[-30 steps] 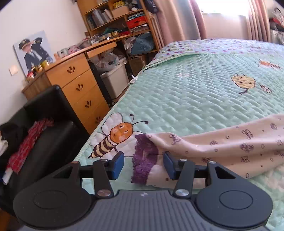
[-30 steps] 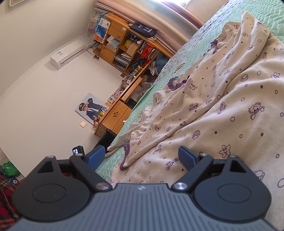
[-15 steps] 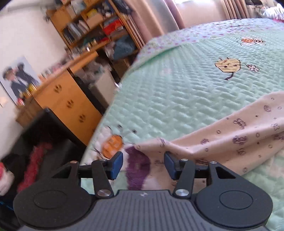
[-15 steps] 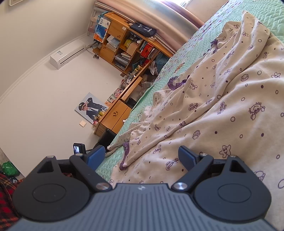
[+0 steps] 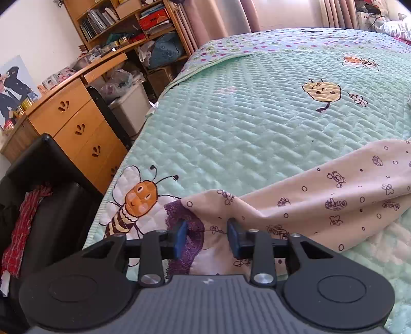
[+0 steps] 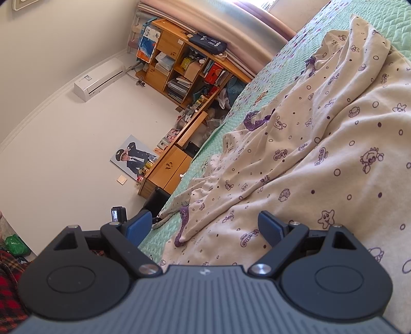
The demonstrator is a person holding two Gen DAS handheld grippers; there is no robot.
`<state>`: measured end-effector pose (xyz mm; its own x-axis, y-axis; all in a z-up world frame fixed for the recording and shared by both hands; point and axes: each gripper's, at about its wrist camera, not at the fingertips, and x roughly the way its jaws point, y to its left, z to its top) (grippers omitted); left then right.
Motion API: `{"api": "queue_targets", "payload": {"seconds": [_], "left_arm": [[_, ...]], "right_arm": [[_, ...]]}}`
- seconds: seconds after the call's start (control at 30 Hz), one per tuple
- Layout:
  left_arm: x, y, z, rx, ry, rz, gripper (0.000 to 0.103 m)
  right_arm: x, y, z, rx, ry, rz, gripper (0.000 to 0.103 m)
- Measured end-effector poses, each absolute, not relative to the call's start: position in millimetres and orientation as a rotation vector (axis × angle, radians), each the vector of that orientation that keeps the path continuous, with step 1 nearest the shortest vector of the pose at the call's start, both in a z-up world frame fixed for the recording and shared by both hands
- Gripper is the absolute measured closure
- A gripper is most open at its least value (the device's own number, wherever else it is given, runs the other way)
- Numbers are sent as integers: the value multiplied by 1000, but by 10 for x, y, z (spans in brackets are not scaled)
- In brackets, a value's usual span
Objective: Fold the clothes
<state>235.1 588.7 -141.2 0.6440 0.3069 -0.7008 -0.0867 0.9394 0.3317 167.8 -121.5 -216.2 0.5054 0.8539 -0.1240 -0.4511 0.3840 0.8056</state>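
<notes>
A cream garment [image 5: 334, 195] printed with small purple cartoons lies on the green quilted bedspread [image 5: 244, 123]. Its corner has a purple lace hem [image 5: 190, 226]. My left gripper [image 5: 206, 237] points down at that corner, and its jaws are closing with the hem and cream cloth between them; the pads stand a little apart around the cloth. In the right wrist view the same garment [image 6: 321, 154] spreads rumpled across the bed. My right gripper [image 6: 204, 226] hovers wide open just above it, with nothing pinched.
The bed's left edge [image 5: 113, 195] drops to a black leather chair [image 5: 51, 205] with red plaid cloth on it. A wooden desk with drawers [image 5: 74, 128] and cluttered shelves [image 5: 133, 23] stand beyond. A bee picture [image 5: 133, 203] marks the bedspread beside the hem.
The left gripper's jaws have drawn closer together around the purple hem, and it has rolled and shifted slightly over the corner. The right gripper has stayed still and open.
</notes>
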Motion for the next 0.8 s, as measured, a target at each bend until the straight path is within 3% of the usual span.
{"api": "queue_targets", "payload": {"seconds": [0.13,0.2,0.37,0.8], "left_arm": [[2349,5837,-1429,309,855,212,82],[2347,5781,-1443,328,853,207,97],[2253,5701,-1361,326,802,245,98],[1230,5650,-509,183,586,154,98]], "right_arm": [[1673,-1217,-2162,794,590,896,13],[1674,-1214,-2164,793,590,895,13],[1681,-1214,-2172,791,590,895,13],[1671,-1166,-2148,765,593,887,13]]}}
